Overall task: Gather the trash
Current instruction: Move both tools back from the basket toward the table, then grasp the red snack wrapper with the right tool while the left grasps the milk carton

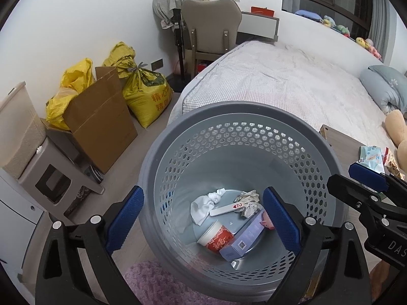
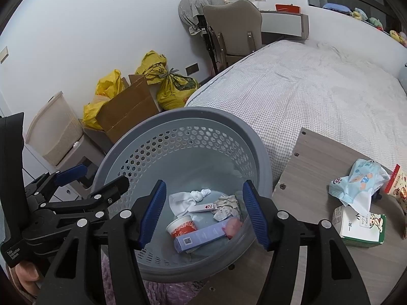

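Both tools hang over the bin (image 1: 239,117), jaws apart and empty: the left tool (image 1: 201,222) spread wide, the right tool (image 2: 203,212) about half open. Trash already lies at the bottom of the bin: a red cup (image 1: 216,237), a purple box (image 1: 241,241), a playing card (image 1: 226,208), a paper wad (image 1: 248,202), a white cloth (image 1: 203,206) and something small and pink (image 1: 267,222).

More trash waits on the desk (image 2: 313,152) to the right of the bin: a tissue pack (image 2: 356,180), a carton (image 2: 361,226) and a snack wrapper (image 2: 399,185).

The likeliest slip, as I judge it, is a tool swinging toward the desk and catching the bin's rim; the bin stands just beside the desk edge and looks light, so a knock could tip it and spill what is inside. The two tools also sit close together, so they may clash. The soft tissue pack could crumple or slide out of a pinch.

Round about are a bed (image 1: 292,84), a cardboard box (image 1: 101,117), yellow sacks (image 1: 147,94) and a chair (image 1: 211,28), all well clear.
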`<action>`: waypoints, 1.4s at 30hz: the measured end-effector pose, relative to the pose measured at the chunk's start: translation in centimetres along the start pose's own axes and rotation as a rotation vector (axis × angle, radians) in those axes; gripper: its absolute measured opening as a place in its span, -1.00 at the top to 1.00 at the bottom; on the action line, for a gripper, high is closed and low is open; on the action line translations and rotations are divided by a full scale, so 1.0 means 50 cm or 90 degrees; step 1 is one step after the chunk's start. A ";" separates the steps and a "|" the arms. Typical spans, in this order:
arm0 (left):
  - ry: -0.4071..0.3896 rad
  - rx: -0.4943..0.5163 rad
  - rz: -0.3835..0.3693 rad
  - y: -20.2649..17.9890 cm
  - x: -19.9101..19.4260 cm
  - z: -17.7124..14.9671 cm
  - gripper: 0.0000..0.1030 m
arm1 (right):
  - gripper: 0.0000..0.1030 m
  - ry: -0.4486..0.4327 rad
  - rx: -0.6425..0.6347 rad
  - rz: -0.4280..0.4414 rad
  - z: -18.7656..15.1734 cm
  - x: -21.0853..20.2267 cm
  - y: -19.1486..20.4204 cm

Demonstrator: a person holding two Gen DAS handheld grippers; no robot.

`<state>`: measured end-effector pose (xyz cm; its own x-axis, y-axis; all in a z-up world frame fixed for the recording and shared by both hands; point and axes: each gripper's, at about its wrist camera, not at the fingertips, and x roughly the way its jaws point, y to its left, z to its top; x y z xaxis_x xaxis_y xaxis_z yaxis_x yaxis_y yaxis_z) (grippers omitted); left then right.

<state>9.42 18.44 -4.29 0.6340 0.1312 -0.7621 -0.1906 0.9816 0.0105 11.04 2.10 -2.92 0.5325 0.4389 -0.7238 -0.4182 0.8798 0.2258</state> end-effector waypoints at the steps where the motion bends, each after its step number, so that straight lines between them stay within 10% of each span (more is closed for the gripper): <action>1: 0.001 -0.002 -0.001 0.001 -0.001 -0.001 -0.80 | -0.17 0.001 0.001 -0.001 0.001 -0.001 -0.001; 19: -0.011 0.025 -0.053 -0.070 -0.046 -0.015 -0.84 | -0.22 -0.029 0.047 -0.050 -0.027 -0.092 -0.069; 42: -0.016 0.123 -0.109 -0.324 -0.103 -0.033 -0.84 | -0.22 -0.092 0.189 -0.156 -0.177 -0.280 -0.342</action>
<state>7.99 1.61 -1.59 0.6631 -0.0376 -0.7475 0.0655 0.9978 0.0079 4.23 -20.72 -2.40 0.6963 0.2122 -0.6856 -0.0473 0.9668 0.2512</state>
